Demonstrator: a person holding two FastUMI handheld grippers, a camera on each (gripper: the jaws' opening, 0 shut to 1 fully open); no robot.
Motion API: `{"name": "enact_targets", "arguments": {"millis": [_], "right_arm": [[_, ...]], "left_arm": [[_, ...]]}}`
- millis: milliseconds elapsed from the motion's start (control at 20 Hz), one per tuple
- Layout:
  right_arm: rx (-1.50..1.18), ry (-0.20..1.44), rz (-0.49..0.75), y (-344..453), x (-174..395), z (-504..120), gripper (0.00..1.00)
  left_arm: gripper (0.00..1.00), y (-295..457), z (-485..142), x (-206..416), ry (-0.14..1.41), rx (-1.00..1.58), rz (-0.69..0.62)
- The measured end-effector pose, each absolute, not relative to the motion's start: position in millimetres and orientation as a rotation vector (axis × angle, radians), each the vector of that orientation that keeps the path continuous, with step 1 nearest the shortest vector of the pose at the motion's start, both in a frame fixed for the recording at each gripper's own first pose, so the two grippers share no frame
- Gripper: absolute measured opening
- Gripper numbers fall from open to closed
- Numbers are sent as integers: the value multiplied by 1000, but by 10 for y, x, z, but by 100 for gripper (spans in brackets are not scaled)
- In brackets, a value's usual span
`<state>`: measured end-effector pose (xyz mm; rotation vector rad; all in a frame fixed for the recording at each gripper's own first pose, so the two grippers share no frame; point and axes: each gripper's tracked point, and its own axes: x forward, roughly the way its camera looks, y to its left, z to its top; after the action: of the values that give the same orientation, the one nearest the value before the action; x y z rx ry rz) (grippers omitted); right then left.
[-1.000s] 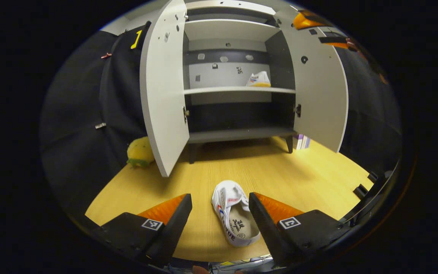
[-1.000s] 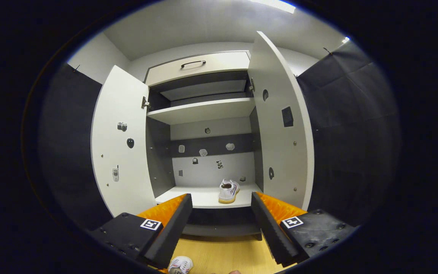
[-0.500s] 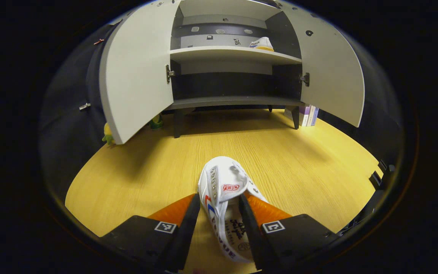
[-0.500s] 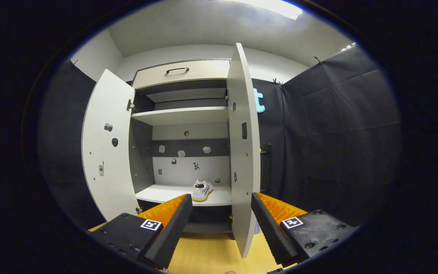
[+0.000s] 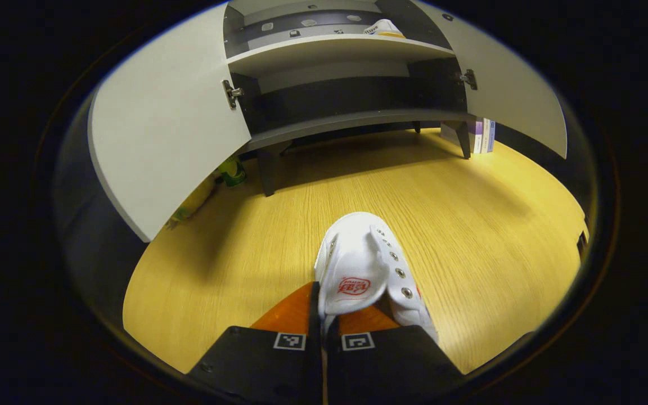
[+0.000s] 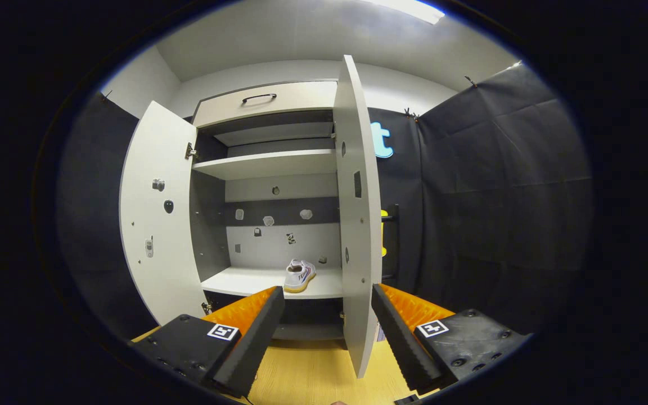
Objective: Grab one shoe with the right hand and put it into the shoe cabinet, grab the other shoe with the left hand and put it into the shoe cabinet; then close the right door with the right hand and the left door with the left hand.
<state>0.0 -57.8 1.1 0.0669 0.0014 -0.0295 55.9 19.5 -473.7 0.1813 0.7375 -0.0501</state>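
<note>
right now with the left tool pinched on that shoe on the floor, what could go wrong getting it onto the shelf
The left tool seems to grip the shoe only by one thin side wall near the heel, so the shoe may swing or slip out when lifted. The other shoe already sits on the shelf toward the right; aim left of it. Both doors stand open, and the left door juts out close to the lifting path.

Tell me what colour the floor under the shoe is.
Yellow wood grain floor, clearest in the left gripper view, under the white shoe.
</note>
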Motion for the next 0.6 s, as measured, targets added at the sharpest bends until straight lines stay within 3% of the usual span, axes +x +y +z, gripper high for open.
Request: {"name": "enact_targets", "arguments": {"millis": [200, 600], "right_arm": [[66, 13, -1, -551, 1, -15, 99], [60, 36, 17, -624, -21, -159, 99]], "left_arm": [[6, 138, -4440, 577, 792, 120, -64], [5, -169, -2746, 746, 613, -43, -51]]}}
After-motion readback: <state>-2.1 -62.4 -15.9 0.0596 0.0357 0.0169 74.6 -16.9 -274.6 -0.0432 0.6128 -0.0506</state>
